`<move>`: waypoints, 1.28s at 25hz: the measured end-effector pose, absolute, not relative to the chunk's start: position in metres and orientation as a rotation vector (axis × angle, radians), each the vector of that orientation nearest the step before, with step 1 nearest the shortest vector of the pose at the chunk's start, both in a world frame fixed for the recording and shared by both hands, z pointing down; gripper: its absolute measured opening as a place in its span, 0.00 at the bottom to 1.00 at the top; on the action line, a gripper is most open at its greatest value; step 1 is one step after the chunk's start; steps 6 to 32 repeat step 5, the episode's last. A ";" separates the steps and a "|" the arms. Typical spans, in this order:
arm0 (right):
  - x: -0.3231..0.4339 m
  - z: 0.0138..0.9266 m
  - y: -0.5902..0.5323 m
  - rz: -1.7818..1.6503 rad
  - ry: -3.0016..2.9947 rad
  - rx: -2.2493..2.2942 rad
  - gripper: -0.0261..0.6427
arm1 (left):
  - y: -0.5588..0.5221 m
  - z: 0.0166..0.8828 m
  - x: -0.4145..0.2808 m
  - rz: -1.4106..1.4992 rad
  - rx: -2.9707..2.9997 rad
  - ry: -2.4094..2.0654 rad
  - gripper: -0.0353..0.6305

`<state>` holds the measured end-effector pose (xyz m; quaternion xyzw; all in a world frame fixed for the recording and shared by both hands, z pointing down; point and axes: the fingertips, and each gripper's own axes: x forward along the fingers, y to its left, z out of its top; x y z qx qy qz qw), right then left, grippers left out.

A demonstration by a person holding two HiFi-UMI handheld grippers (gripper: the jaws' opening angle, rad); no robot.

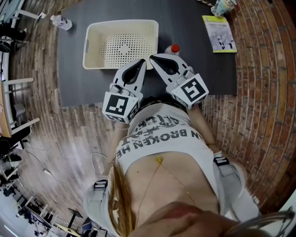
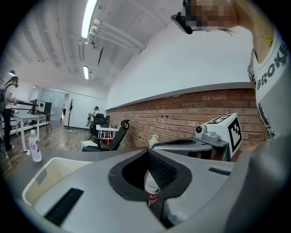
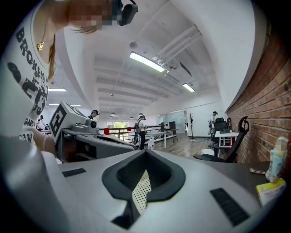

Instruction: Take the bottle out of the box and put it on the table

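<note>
A clear bottle with a red cap (image 1: pixel 173 48) stands on the dark table (image 1: pixel 74 88), just right of the cream perforated box (image 1: pixel 120 44), which holds nothing I can see. My left gripper (image 1: pixel 142 61) and right gripper (image 1: pixel 152 58) hover side by side at the box's near right corner, both shut and holding nothing. In the left gripper view the bottle (image 2: pixel 152 186) shows through the hollow behind the shut gripper tips (image 2: pixel 146 152), with the box (image 2: pixel 45 175) at the left. The right gripper (image 3: pixel 145 152) looks across the box's perforated floor (image 3: pixel 141 191).
A yellow-green booklet (image 1: pixel 219 33) and a small figurine (image 1: pixel 224 7) sit at the table's far right. A second water bottle (image 1: pixel 62 21) is by the far left corner. A brick wall runs along the right; office chairs (image 3: pixel 234 143) stand behind.
</note>
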<state>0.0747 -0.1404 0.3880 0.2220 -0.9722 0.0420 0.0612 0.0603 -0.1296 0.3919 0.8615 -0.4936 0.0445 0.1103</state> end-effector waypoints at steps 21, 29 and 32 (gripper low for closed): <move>0.073 0.389 -0.143 0.119 -2.930 0.671 0.05 | -0.131 0.392 0.059 0.133 2.528 -1.448 0.06; 0.073 0.389 -0.143 0.119 -2.930 0.671 0.05 | -0.131 0.392 0.059 0.133 2.528 -1.448 0.06; 0.073 0.389 -0.143 0.119 -2.930 0.671 0.05 | -0.131 0.392 0.059 0.133 2.528 -1.448 0.06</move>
